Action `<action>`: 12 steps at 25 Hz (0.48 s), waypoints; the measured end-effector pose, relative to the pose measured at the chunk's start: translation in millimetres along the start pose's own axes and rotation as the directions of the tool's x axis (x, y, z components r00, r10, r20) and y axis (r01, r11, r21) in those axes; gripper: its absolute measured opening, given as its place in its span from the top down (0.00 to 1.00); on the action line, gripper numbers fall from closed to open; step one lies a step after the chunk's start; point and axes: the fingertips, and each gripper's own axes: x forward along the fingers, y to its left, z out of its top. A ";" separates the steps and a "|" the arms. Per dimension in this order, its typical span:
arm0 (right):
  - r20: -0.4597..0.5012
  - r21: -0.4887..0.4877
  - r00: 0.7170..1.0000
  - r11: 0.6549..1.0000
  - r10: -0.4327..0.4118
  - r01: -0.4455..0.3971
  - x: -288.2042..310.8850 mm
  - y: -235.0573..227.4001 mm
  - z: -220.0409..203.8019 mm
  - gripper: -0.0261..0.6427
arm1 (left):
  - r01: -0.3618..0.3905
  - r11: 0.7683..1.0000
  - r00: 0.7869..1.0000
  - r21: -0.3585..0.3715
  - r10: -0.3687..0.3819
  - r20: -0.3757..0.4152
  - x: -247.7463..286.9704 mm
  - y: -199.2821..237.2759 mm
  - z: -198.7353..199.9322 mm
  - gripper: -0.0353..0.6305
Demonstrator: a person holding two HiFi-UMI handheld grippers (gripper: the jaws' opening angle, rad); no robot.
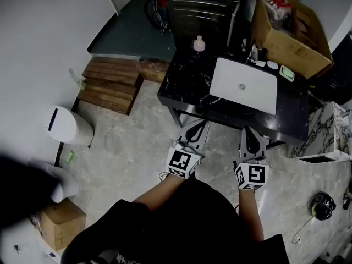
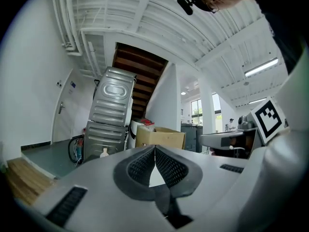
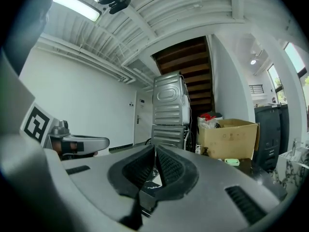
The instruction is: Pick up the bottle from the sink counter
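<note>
The bottle (image 1: 199, 43) stands upright at the far left corner of the black table (image 1: 184, 89), just left of the white sink (image 1: 258, 92). The left gripper (image 1: 198, 124) and right gripper (image 1: 250, 132) are at the table's near edge, well apart from the bottle. Both sets of jaws are closed and empty. A box (image 1: 291, 34) sits far right.

Pale marbled tile floor (image 1: 137, 142), plain white wall (image 1: 44, 37), brown slatted wooden platform (image 1: 110, 87); ribbed white ceiling (image 3: 159, 8), lit strip lamp (image 3: 75, 6), dark wooden staircase (image 3: 183, 57)
</note>
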 end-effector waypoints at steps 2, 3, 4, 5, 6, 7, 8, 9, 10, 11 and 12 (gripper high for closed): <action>-0.002 -0.002 1.000 1.000 -0.017 0.017 22.4 -5.8 7.0 0.90 | -0.006 1.000 1.000 0.005 0.006 -0.007 10.3 20.9 1.1 0.92; 0.001 -0.002 1.000 1.000 -0.026 0.026 33.9 -8.2 11.4 0.90 | -0.010 1.000 1.000 0.009 0.010 -0.009 16.6 32.5 3.2 0.92; 0.004 -0.001 0.999 0.999 -0.033 0.033 45.1 -9.6 15.4 0.90 | -0.013 1.000 1.000 0.019 0.013 -0.011 23.1 43.4 6.6 0.92; 0.006 0.000 0.999 0.999 -0.037 0.037 55.8 -9.5 18.4 0.90 | -0.013 0.999 1.000 0.037 0.014 -0.013 29.1 53.1 10.8 0.92; 0.005 0.003 0.999 0.999 -0.038 0.038 66.1 -7.9 20.2 0.90 | -0.011 0.998 1.000 0.056 0.012 -0.015 34.6 61.9 15.2 0.92; 0.003 0.005 0.999 0.999 -0.037 0.037 76.6 -5.1 21.0 0.90 | -0.008 0.998 1.000 0.066 0.009 -0.015 40.0 70.5 19.0 0.92; -0.001 0.006 0.999 0.999 -0.035 0.035 87.6 -1.5 21.2 0.90 | -0.004 0.998 1.000 0.063 0.005 -0.012 45.4 79.6 21.9 0.92; -0.007 0.004 0.999 0.999 -0.032 0.032 99.0 2.4 21.2 0.90 | -0.003 0.999 1.000 0.052 0.003 -0.009 51.1 89.4 24.1 0.92; -0.014 -0.005 0.999 1.000 -0.029 0.029 110.7 6.4 21.8 0.90 | -0.002 0.999 1.000 0.039 0.002 -0.007 56.9 99.5 25.8 0.92; -0.021 -0.021 0.999 0.999 -0.026 0.025 122.5 10.1 23.4 0.90 | -0.002 1.000 1.000 0.030 0.002 -0.006 62.6 109.7 27.4 0.92; -0.027 -0.045 0.999 0.999 -0.022 0.021 134.0 13.4 26.0 0.90 | -0.003 1.000 1.000 0.023 0.003 -0.005 68.1 119.6 28.9 0.92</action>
